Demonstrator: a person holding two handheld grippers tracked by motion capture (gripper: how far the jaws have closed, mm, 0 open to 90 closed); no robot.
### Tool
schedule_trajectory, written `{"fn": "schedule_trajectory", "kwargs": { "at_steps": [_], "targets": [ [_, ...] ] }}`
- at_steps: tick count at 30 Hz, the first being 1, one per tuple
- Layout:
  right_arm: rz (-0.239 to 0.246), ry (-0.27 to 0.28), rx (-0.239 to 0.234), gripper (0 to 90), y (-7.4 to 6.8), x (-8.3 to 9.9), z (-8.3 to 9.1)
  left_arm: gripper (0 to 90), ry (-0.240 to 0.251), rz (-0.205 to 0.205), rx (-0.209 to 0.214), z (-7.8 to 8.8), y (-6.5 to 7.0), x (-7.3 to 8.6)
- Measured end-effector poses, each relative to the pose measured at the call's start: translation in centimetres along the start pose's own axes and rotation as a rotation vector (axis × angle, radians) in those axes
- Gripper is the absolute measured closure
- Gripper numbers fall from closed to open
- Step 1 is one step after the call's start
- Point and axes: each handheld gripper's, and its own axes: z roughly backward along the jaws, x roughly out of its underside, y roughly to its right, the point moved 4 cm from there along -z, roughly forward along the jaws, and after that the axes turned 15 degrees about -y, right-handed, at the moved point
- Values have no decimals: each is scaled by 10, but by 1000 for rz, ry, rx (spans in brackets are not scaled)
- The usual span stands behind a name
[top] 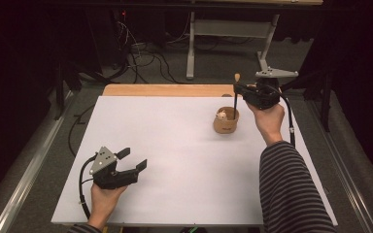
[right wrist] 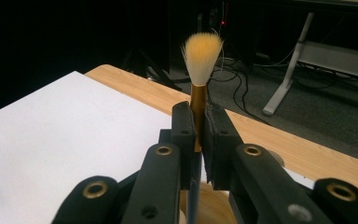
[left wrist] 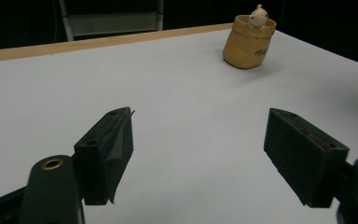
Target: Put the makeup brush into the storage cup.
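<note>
Standing straight up, a brush (right wrist: 200,88) is pinched by the right gripper (right wrist: 199,140) at its gold neck. The soft yellow hairs are seen just above the jaws, and the dark handle hangs down below them. In the high view, the brush (top: 236,94) is held with its handle pointing down into a small tan pot (top: 226,122), right under the right gripper (top: 245,90). It cannot be told if the handle touches the pot.

A little pale toy figure (top: 221,115) is tucked inside the pot, beside the handle. The pot is set on the white counter (top: 175,155), near its far edge and just in front of the right hand (top: 268,119). A striped sleeve (top: 291,189) is worn on that arm.

The left gripper (top: 131,161) is kept well apart from the pot, down at the near side of the counter, and is held by the left hand (top: 102,201). Its jaws are spread wide and nothing is held between them. In the left gripper view, bare white counter (left wrist: 191,140) is seen between the jaws, and the pot (left wrist: 249,44) with the toy figure (left wrist: 258,17) is seen far ahead and off to the right.

Past the white top, a strip of wood (top: 170,90) is seen at the far edge. Beyond it, cables (top: 145,58) are spread on the grey floor (top: 213,63).
</note>
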Motion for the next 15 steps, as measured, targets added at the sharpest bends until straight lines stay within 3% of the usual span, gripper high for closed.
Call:
{"fn": "schedule_trajectory", "kwargs": {
  "at_steps": [15],
  "targets": [
    [3,-24,35,861,0,1,-17,241,4,3,4,0,0,0]
  ]
}}
